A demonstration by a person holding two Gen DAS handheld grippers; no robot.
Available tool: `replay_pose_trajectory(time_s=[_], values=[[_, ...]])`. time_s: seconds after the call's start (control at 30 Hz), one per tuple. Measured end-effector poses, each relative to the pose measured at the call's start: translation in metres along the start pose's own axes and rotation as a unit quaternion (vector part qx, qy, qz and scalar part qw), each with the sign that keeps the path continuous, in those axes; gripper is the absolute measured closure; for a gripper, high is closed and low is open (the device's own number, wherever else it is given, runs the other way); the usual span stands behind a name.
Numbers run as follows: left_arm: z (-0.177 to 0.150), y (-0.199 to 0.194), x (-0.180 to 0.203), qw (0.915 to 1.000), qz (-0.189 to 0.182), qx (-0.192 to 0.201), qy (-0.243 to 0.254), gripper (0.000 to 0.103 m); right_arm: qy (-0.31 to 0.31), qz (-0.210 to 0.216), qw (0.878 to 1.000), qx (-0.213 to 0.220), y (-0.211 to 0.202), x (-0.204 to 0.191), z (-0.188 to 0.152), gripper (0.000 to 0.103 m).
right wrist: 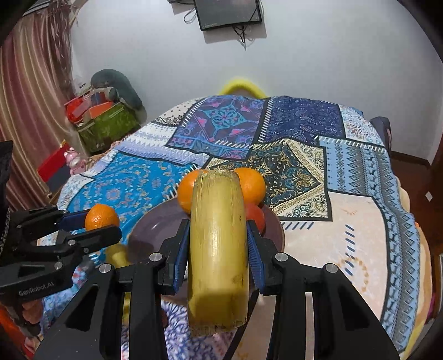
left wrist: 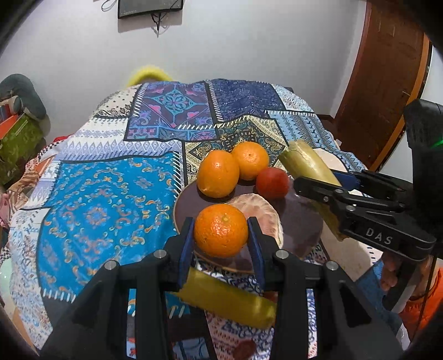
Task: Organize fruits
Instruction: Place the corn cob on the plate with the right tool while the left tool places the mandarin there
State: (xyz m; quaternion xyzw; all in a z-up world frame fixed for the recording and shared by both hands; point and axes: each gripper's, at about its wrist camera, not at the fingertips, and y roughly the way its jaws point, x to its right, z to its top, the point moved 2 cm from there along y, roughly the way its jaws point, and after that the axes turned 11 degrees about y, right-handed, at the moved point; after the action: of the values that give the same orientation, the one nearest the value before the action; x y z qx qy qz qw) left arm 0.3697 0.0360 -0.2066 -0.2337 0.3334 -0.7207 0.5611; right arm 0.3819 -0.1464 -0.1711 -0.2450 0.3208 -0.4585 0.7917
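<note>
Left gripper (left wrist: 220, 243) is clamped on an orange (left wrist: 220, 229), right gripper (right wrist: 217, 243) pinching a banana piece (right wrist: 217, 243) lengthwise along its fingers. Both hang over the near rim of the plate (right wrist: 155, 224), banana pointing at the fruit piled at its far edge.

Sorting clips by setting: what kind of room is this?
Probably a bedroom at home: a patchwork-patterned bedspread covers a bed, a dark flat screen hangs on the wall, and striped curtains hang at one side.

Bed under patchwork blanket (right wrist: 318, 171), brown plate (left wrist: 301, 221), yellow fruit piece (left wrist: 229, 301)
</note>
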Motion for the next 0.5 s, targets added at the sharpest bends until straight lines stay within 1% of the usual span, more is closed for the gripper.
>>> replay_pose_trajectory(time_s=[0.23, 0.5], values=[[-0.002, 0.031, -0.002, 0.9997, -0.005, -0.023, 0.002, 0.066, -0.009, -0.004, 1.000, -0.020, 0.026, 0.000, -0.003, 0.067], [-0.006, 0.050, -0.002, 0.9990, -0.010, -0.043, 0.001, 0.066, -0.014, -0.005, 1.000, -0.027, 0.036, 0.004, -0.004, 0.067]])
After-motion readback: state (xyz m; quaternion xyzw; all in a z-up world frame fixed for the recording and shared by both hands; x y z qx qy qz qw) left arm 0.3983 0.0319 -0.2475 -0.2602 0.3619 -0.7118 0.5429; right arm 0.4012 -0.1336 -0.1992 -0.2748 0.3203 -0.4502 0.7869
